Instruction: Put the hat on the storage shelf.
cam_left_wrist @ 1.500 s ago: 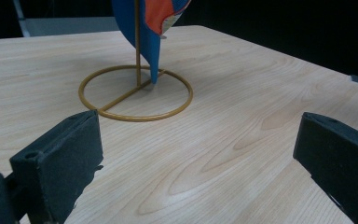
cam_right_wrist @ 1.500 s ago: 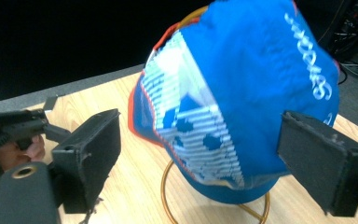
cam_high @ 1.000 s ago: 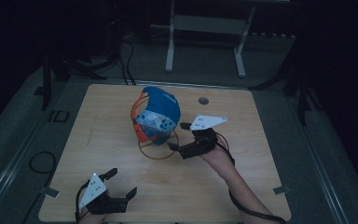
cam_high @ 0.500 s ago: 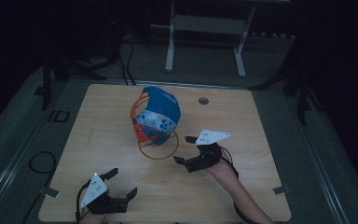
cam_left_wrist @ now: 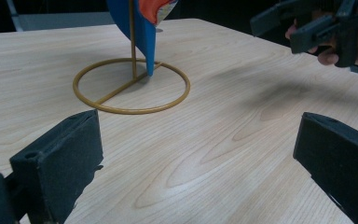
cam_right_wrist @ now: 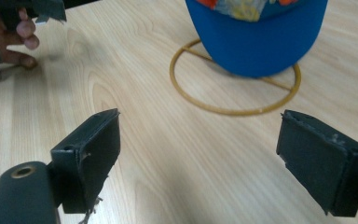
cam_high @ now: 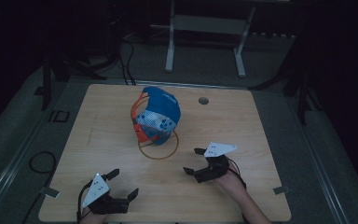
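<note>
Cap (cam_high: 157,116) hangs on a wire stand, whose ring base (cam_high: 158,145) sits flat on the table (cam_high: 261,121), so crown keeps shape. Right hand-held gripper (cam_high: 199,164) released, empty, near the stand's right-front. Left hand-held gripper (cam_high: 122,185) released, empty, well in front of stand by the near edge. Bare wood all round stand; room to approach from either side.

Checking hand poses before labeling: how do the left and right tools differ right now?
The left tool sits at the table's near edge, far from the cap; the right tool is farther forward, close to the stand's brass ring. Left tool points right and forward, right tool points left. Both stand open and hold nothing.
</note>
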`<state>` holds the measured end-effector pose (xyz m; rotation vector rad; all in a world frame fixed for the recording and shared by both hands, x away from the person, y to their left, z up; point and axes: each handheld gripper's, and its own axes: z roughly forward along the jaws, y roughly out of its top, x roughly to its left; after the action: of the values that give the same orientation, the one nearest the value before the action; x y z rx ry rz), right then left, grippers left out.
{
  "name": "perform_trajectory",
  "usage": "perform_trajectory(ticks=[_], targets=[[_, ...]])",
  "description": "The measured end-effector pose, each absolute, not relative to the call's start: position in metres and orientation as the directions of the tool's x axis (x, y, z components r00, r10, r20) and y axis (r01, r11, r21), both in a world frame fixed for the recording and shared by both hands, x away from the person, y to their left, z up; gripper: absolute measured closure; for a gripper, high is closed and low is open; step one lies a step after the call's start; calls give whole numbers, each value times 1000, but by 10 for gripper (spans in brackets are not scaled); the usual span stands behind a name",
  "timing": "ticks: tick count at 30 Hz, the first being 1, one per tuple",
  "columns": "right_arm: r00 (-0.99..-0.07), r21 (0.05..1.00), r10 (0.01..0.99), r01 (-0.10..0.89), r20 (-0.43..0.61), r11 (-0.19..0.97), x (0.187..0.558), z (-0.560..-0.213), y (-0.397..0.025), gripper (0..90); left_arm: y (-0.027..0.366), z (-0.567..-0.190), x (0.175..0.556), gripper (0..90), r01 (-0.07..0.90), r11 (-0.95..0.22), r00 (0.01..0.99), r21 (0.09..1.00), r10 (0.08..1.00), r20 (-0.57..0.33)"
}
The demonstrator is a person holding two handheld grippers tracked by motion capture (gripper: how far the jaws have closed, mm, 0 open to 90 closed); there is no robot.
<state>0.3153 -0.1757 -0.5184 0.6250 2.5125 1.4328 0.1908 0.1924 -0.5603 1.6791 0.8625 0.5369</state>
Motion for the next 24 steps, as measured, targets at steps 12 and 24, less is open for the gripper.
perform_trajectory(ticks=[12,24], targets=[[-892,839,447,287,59,463,301,-540,-200,136,193,-560,191,16,264,-113,631,958,771,-83],[-876,838,478,306,63,452,294,-552,-220,136,192,-561,191,16,266,-113,632,957,770,-85]])
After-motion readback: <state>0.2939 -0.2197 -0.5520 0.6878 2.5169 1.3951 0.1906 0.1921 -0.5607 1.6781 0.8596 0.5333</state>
